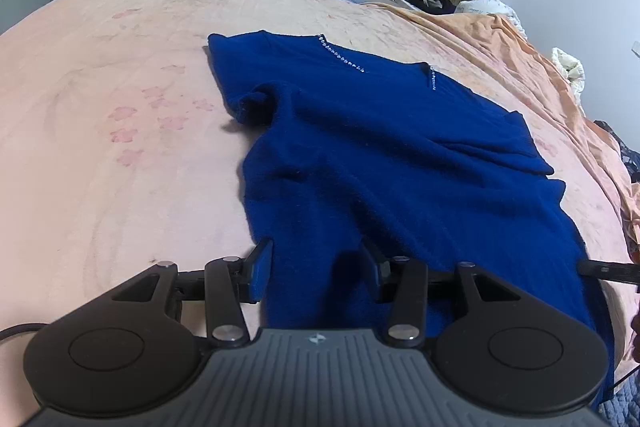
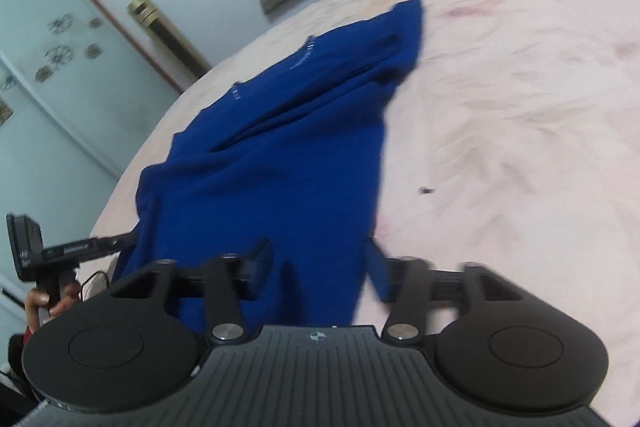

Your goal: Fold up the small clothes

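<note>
Straddling blue top [image 1: 380,163] hem: both grippers, angled down.

You won't find any text you can read here. The lettering along the bar of the left gripper [image 2: 66,251] is too blurred to make out, and each gripper body [image 1: 316,339] carries only a small star-like emblem.

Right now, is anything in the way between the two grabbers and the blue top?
Nothing visible is. The blue top lies flat on the peach bedspread, and its near hem already sits between the fingers of the left gripper and the right gripper.
</note>
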